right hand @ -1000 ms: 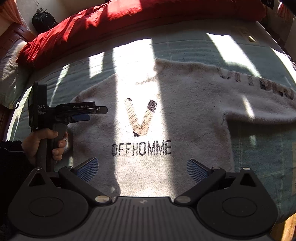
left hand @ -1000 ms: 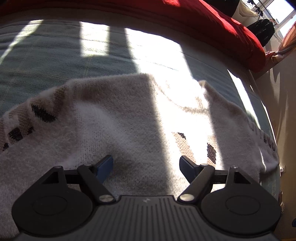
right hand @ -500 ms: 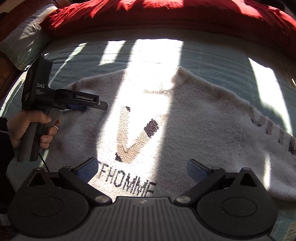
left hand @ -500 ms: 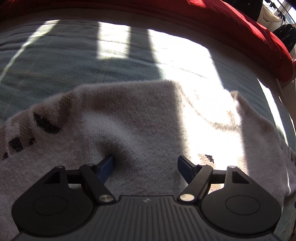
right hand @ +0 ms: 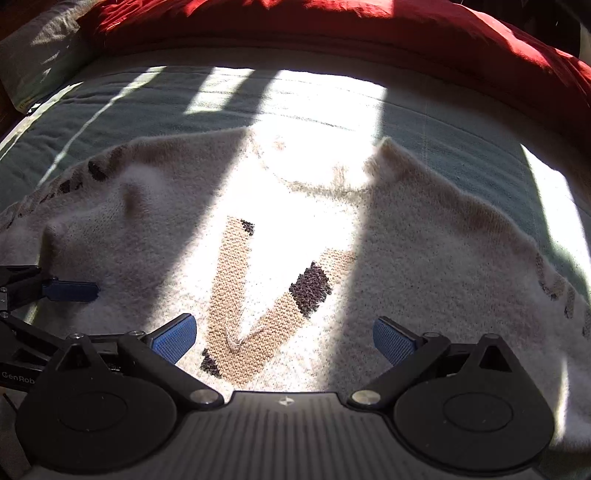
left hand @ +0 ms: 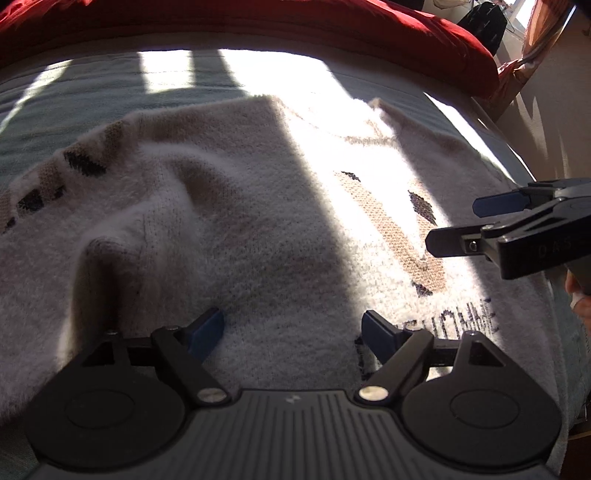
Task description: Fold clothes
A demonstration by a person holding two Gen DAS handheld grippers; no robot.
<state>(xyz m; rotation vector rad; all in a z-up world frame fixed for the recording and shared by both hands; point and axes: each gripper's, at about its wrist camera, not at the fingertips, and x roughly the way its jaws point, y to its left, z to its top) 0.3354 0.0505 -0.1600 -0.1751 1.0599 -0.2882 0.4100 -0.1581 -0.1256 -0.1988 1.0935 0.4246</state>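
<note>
A cream knitted sweater (left hand: pixel 280 221) with a tan V motif (right hand: pixel 236 295) and dark lettering lies face up on the bed. Near its left sleeve (left hand: pixel 55 177) the knit stands up in a soft ridge (left hand: pixel 110 251). My left gripper (left hand: pixel 291 332) hovers low over the chest. Its jaws are opening, with only flat knit under the gap and nothing pinched. Its blue finger pad (right hand: pixel 70 290) shows at the left edge of the right wrist view. My right gripper (right hand: pixel 284 338) is open over the V motif and reaches in from the right (left hand: pixel 454 223).
The sweater lies on a grey-green bedspread (right hand: pixel 147 107) striped with sunlight and shadow. A red duvet (right hand: pixel 332 26) runs along the far side, with a grey pillow (right hand: pixel 40 55) at the far left. A hand (left hand: pixel 580 295) shows at the right edge, beside the floor (left hand: pixel 546 122).
Both grippers have dropped closer to the sweater. The left view has shifted towards the chest, and the right gripper now shows in it. A ridge has risen in the knit near the left sleeve.
</note>
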